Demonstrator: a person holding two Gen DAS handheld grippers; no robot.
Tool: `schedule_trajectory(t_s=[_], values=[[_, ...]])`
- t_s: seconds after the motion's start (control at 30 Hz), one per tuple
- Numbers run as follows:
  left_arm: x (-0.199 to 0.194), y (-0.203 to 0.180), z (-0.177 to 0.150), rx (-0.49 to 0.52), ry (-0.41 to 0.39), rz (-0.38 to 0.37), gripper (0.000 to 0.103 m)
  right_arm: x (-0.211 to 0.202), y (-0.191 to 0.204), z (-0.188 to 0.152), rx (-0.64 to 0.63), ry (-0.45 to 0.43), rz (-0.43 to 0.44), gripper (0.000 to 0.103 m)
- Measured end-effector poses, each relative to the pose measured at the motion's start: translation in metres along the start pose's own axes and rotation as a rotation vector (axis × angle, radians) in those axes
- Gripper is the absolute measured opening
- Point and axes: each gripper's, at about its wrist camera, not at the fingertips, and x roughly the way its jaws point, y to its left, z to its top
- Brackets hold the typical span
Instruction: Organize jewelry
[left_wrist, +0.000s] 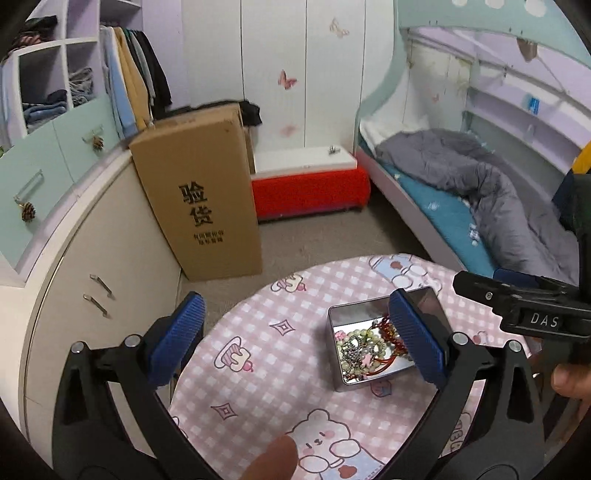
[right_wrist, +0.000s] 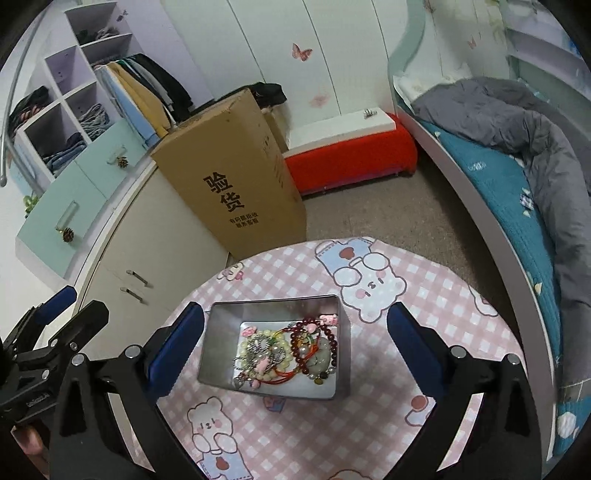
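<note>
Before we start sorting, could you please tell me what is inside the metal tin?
The metal tin holds a tangled jewelry pile: pale bead bracelets, a dark red bead bracelet, red cords and pink charms. Whatever lies under the pile is covered.

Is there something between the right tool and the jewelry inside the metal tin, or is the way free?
Nothing visible blocks it. The right tool is open above the lidless metal tin, and the tangled jewelry lies uncovered on its bottom. Only the tin's walls surround the pile. The left tool is off to the side, also open.
</note>
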Motion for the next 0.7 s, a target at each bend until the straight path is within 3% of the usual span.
schedule_trajectory(t_s=[0.27, 0.47, 0.7], values=[[-0.065, 0.011, -0.021, -0.039, -0.129, 0.038, 0.097, -0.07, 0.028, -0.025, -0.074, -0.135, -0.058, 0.095], [-0.121, 0.018, -0.06, -0.106, -0.25, 0.038, 0.097, -0.128, 0.048, -0.077, -0.14, -0.275, -0.143, 0.095], [-0.172, 0.001, -0.11, -0.038, -0.363, 0.108, 0.097, -0.162, 0.066, -0.143, -0.205, -0.366, -0.213, 0.095]])
